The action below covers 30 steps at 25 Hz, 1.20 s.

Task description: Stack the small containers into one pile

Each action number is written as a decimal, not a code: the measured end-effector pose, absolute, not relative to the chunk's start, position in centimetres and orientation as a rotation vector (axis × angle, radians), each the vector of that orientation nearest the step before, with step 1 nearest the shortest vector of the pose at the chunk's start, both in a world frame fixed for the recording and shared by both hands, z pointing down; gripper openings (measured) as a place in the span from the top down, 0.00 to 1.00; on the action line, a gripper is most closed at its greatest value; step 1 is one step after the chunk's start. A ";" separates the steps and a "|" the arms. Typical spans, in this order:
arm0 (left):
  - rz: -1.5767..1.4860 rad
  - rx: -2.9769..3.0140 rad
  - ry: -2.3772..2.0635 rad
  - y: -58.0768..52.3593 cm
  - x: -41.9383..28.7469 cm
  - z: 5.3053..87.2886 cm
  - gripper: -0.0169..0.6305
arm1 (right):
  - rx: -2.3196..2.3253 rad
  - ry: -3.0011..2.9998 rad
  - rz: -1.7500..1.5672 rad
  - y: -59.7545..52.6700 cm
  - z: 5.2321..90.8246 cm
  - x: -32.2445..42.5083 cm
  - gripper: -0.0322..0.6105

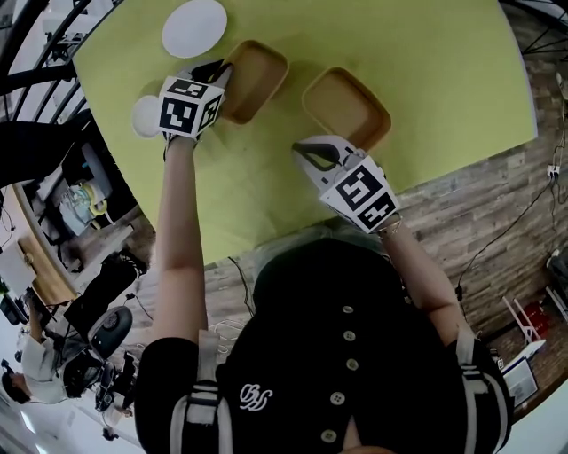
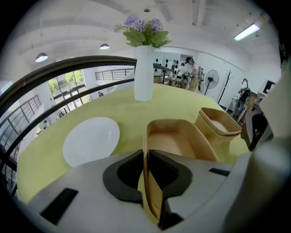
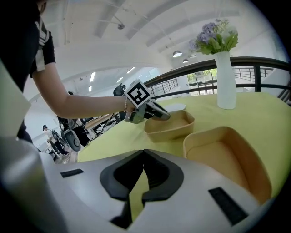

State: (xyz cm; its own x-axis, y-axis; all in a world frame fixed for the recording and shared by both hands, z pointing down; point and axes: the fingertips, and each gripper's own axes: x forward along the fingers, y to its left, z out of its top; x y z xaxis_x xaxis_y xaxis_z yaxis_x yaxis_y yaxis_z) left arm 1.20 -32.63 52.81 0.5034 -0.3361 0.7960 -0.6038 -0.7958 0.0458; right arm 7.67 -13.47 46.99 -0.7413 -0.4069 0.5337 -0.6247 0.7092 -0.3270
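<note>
Gripping 1 wall of the left container (image 1: 257, 80), the left gripper (image 2: 146, 177) has its pads clenched on the thin tan rim, one pad inside the tub and the other outside. That container sits on the yellow-green table (image 1: 426, 71), near the right container (image 1: 346, 106) but apart from it, so the 2 are not yet nested. The right gripper (image 3: 143, 182) is closed on nothing, with only table showing below its jaws. It hovers just beside the near edge of the right container, and I cannot tell whether it touches it.

The main risk, as I judge it, comes from holding by 1 side only. Once lifted, the tub would likely hang tilted from that wall, and the thin wall may bend or slide out of the pads. A hard pinch could also crease the rim, which would make nesting harder.

A second risk is the target itself. Nothing braces the right container, so a tilted tub arriving corner-first could catch its rim and push it across the table instead of dropping inside. The white plate (image 1: 193, 27) lies just beyond the left gripper, and a wide swing could knock it. The vase (image 2: 144, 73) stands well apart and looks safe.
</note>
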 end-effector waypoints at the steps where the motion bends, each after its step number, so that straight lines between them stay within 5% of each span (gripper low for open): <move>1: 1.167 2.424 -0.794 -32.6 1.2 52.8 0.89 | 0.793 -2.492 0.691 -13.5 46.9 7.7 0.93; 30: 0.623 2.221 -1.187 -26.0 -0.3 45.6 0.92 | 0.607 -2.598 0.536 -11.4 44.6 8.3 0.93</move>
